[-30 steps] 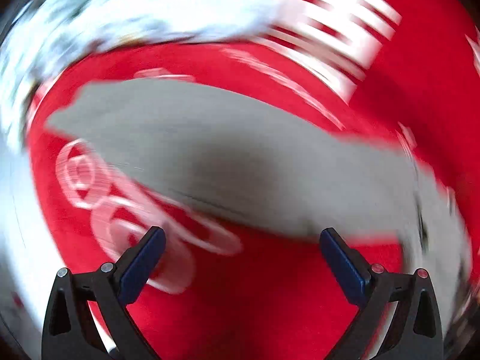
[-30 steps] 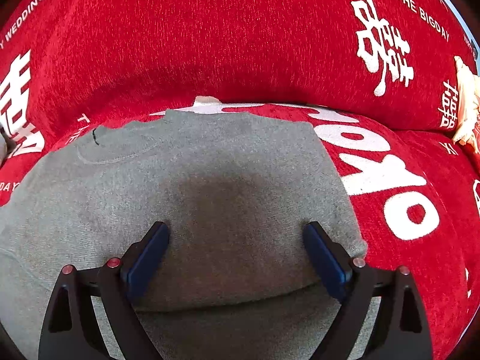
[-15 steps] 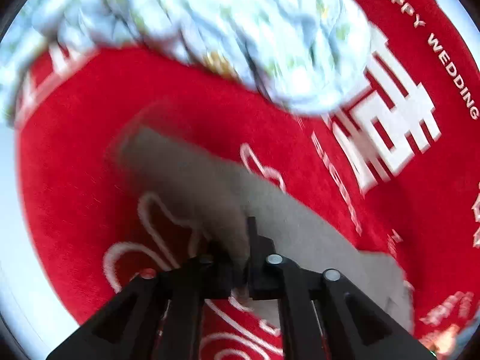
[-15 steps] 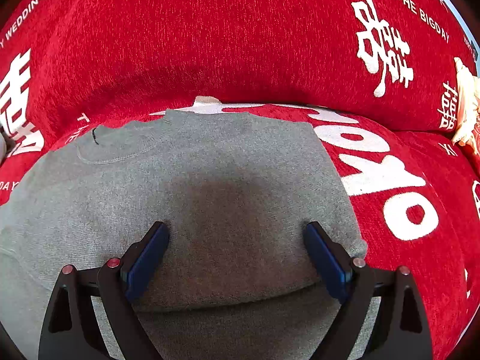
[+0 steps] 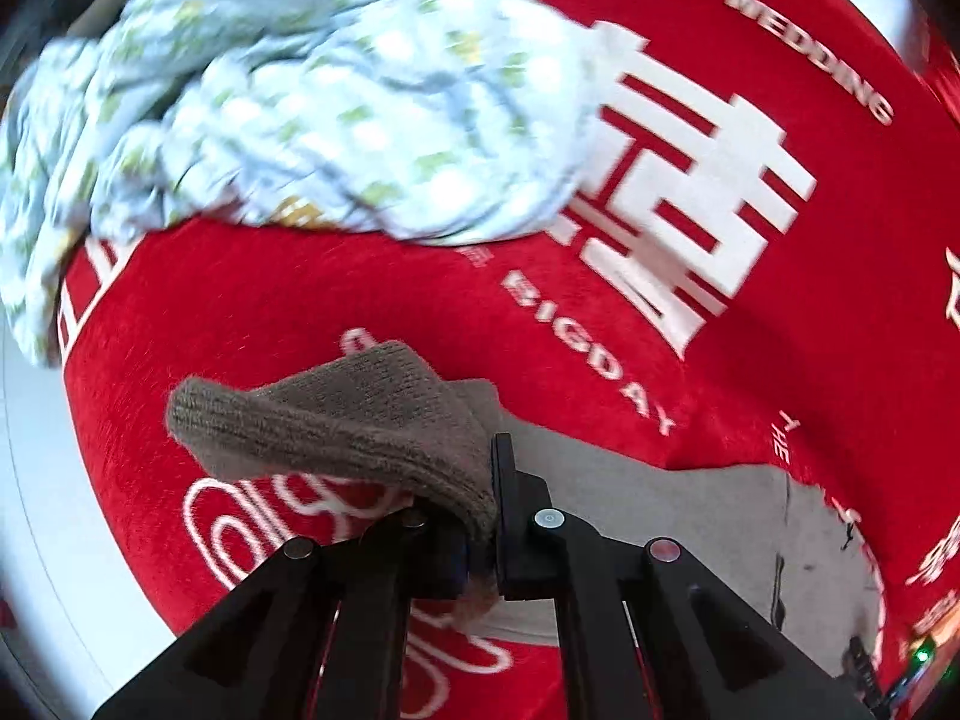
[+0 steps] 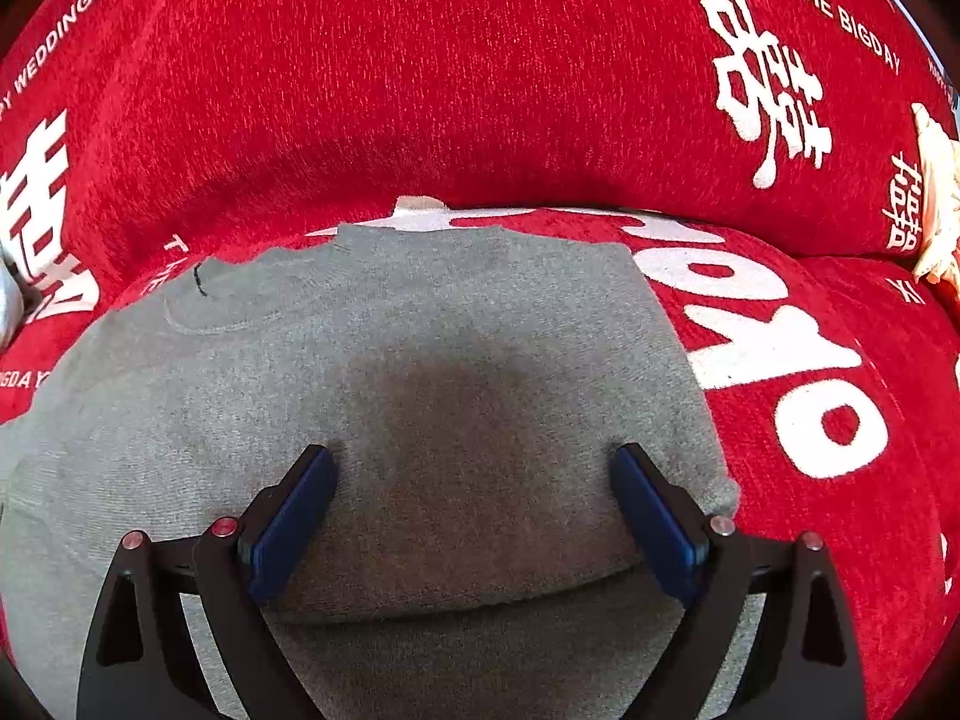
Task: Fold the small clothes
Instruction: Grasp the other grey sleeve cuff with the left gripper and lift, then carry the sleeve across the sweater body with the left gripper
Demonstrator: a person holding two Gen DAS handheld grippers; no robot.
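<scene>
A small grey sweater (image 6: 420,372) lies flat on a red sofa cover, neckline toward the sofa back. My right gripper (image 6: 474,504) is open and rests low over the sweater's folded right side, its blue pads (image 6: 294,516) apart and touching the cloth. In the left wrist view my left gripper (image 5: 474,540) is shut on the sweater's ribbed sleeve cuff (image 5: 336,414), which is lifted off the seat. The sweater body (image 5: 690,528) trails to the right behind it.
A crumpled pale blue patterned cloth (image 5: 300,102) lies on the sofa beyond the cuff. The red cover (image 6: 480,78) has white lettering and rises into the backrest. A cream object (image 6: 936,204) sits at the far right edge.
My left gripper was open over the grey cloth a second ago; it has closed on the sleeve cuff and lifted it. My right gripper has stayed still.
</scene>
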